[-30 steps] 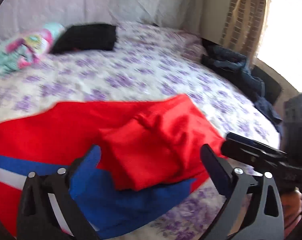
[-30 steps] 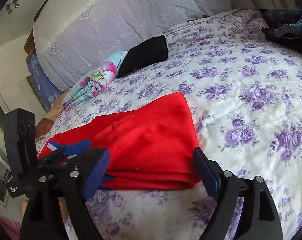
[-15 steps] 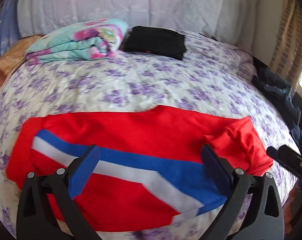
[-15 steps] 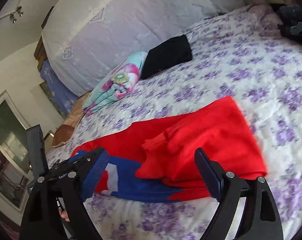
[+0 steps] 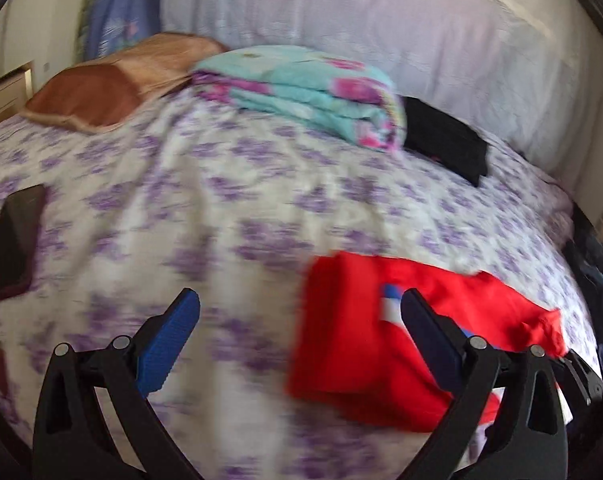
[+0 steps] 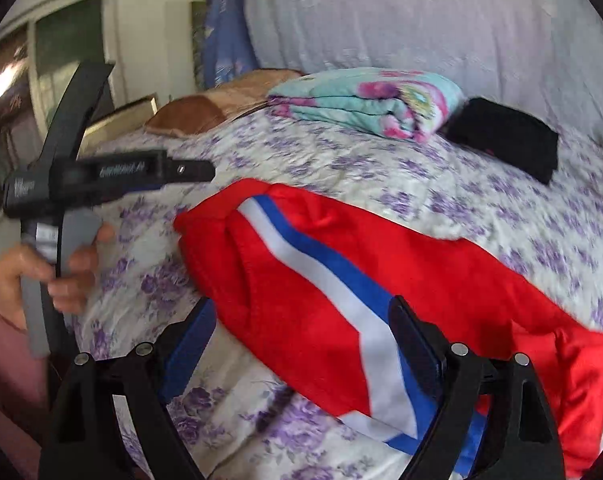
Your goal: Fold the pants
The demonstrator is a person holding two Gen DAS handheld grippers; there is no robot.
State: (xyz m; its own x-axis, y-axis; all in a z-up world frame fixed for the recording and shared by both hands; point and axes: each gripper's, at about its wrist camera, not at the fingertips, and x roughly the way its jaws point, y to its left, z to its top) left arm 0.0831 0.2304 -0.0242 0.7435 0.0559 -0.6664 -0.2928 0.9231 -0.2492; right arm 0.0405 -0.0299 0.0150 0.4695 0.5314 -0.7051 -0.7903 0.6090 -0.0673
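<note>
My left claw point(image 5: 297, 322) stands wide and empty over bare floral bedspread point(image 5: 229, 208), a phone point(image 5: 15, 242) at the left edge. The red pants point(image 6: 341, 280) lie along the near bed edge. My right claw point(image 6: 301, 332) gapes above them, gripping nothing. Lettering on the left claw is blurred, unreadable.

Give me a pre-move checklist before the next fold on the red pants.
1. Left hand-held gripper open and empty: ok.
2. Right hand-held gripper open, pads not pressing cloth: ok.
3. Red pants lying flat: not ok, bunched and wrinkled at both ends.
4. Bedspread beside the pants free for folding: ok.
5. Phone away from the pants: ok.
6. Folded blanket and black garment apart from the pants: ok.
</note>
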